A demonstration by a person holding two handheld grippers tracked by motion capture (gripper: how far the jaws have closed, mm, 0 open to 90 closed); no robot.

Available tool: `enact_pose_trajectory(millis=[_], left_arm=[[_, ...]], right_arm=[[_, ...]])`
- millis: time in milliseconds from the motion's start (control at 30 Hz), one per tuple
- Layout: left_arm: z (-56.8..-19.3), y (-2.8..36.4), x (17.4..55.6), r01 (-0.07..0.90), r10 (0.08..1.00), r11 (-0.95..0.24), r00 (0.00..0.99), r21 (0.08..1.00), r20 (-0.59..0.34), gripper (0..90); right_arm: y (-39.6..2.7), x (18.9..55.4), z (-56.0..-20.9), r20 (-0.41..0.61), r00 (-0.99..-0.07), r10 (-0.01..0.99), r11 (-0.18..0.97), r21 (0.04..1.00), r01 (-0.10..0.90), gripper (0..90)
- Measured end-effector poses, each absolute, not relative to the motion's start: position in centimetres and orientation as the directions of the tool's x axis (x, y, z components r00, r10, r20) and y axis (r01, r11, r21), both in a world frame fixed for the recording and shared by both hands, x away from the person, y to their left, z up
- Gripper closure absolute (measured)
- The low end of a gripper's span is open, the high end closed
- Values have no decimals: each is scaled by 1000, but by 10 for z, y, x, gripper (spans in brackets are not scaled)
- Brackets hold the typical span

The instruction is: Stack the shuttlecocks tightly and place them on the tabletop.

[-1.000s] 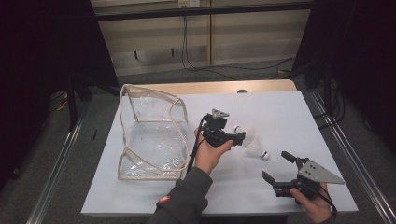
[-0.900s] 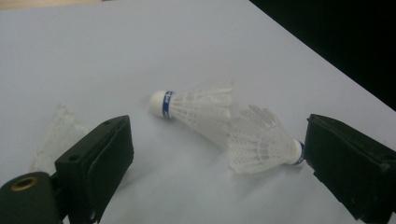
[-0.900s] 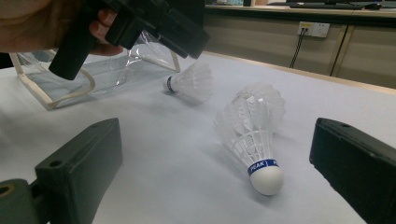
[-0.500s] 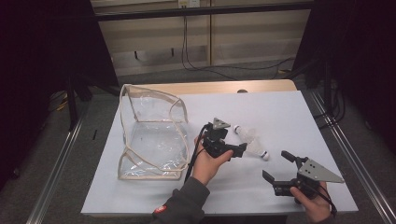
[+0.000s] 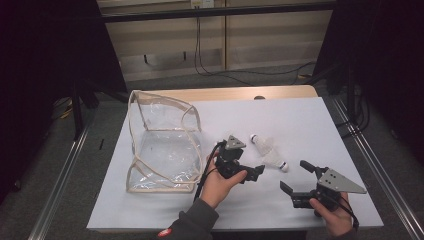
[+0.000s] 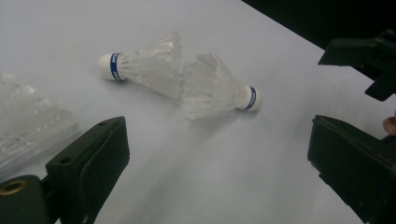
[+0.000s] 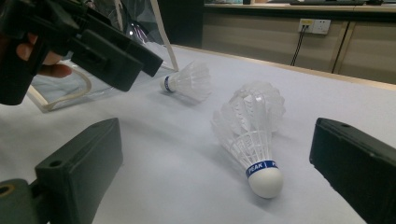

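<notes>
Two white shuttlecocks with blue bands lie on the white table, their feather skirts touching: one (image 5: 260, 142) farther back, one (image 5: 276, 161) nearer. The left gripper view shows them as a far one (image 6: 144, 65) and a near one (image 6: 219, 91). My left gripper (image 5: 252, 167) is open just left of them, nothing between its jaws (image 6: 224, 168). My right gripper (image 5: 296, 176) is open at the front right, facing the nearer shuttlecock (image 7: 252, 135), with the other shuttlecock (image 7: 187, 79) behind it. Neither gripper touches a shuttlecock.
A clear plastic bag with cream piping (image 5: 162, 145) stands open on the table's left half; its plastic shows at the left edge (image 6: 28, 121). The table's front edge (image 5: 240, 227) is close behind both hands. Cables and a wall socket (image 7: 314, 25) sit beyond the far edge.
My left gripper has come down and toward the front, from above the shuttlecocks to table level beside them. The right gripper and both shuttlecocks have stayed put.
</notes>
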State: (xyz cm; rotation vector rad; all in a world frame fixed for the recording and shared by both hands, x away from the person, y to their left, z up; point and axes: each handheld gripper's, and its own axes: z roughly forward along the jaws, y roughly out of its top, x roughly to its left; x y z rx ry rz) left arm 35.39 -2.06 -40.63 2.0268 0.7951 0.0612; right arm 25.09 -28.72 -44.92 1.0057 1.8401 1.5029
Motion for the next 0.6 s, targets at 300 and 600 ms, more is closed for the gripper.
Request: enact_pose_trajectory(millis=[300,600], left_arm=[[-412,-9,342,505,503,-393,818,768,-281,55],[-417,-4,324,484,443,-441,850,756,-285,59]], right_arm=[[-287,254,-451,38,-568,822,97,974,206,18],[-288,255,-452,39,-564,825,100,972,213,18]])
